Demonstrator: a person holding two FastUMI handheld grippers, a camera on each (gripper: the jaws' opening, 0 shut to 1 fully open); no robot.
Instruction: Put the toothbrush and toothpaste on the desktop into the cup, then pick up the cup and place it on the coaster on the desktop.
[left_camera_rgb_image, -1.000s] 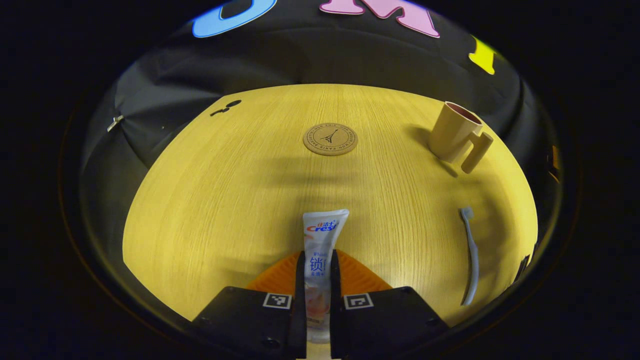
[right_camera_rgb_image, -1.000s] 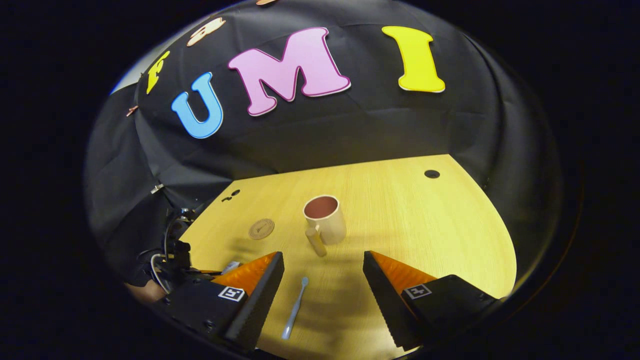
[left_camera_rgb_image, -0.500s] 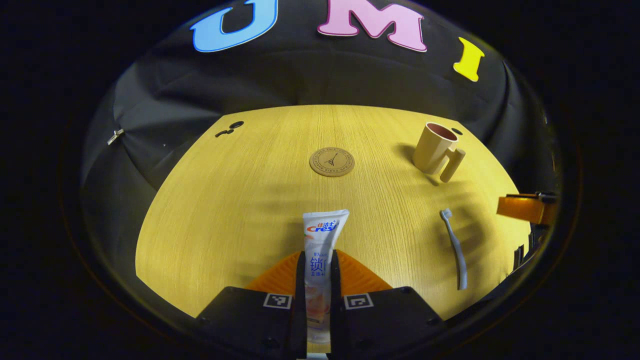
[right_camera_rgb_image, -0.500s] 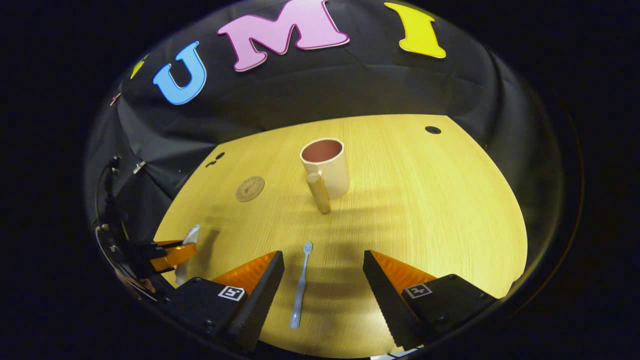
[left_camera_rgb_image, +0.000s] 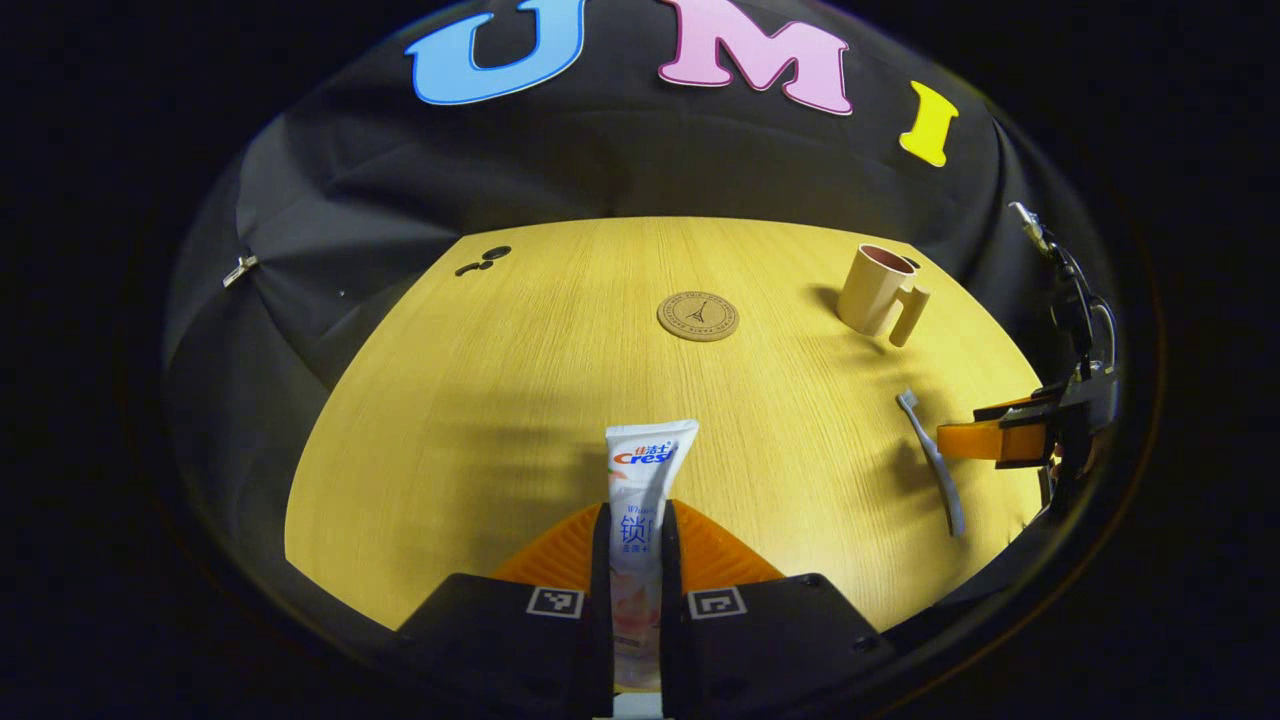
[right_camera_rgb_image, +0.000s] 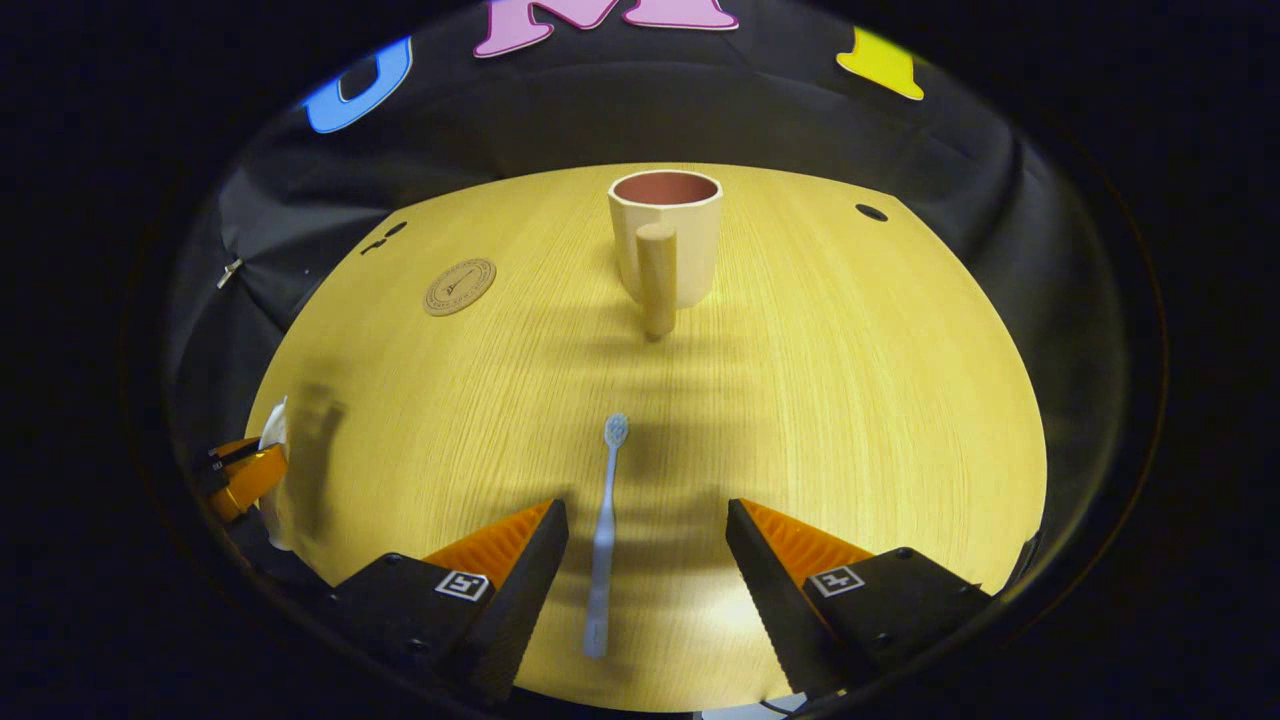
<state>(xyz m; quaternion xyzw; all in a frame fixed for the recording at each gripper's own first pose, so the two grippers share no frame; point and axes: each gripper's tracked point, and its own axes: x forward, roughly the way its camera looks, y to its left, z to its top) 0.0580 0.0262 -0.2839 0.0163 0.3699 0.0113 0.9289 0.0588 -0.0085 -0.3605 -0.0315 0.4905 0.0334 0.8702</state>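
While the left gripper (left_camera_rgb_image: 637, 560) holds the toothpaste (left_camera_rgb_image: 640, 520) clamped between its fingers, the right gripper (right_camera_rgb_image: 648, 560) fingers stand apart around the toothbrush (right_camera_rgb_image: 604, 535) on the bench (right_camera_rgb_image: 850, 400).

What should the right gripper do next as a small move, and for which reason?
Probably lower the right gripper and close it on the toothbrush. Its jaws stand open on either side of the handle, which lies flat on the desktop. The left gripper already holds the toothpaste.
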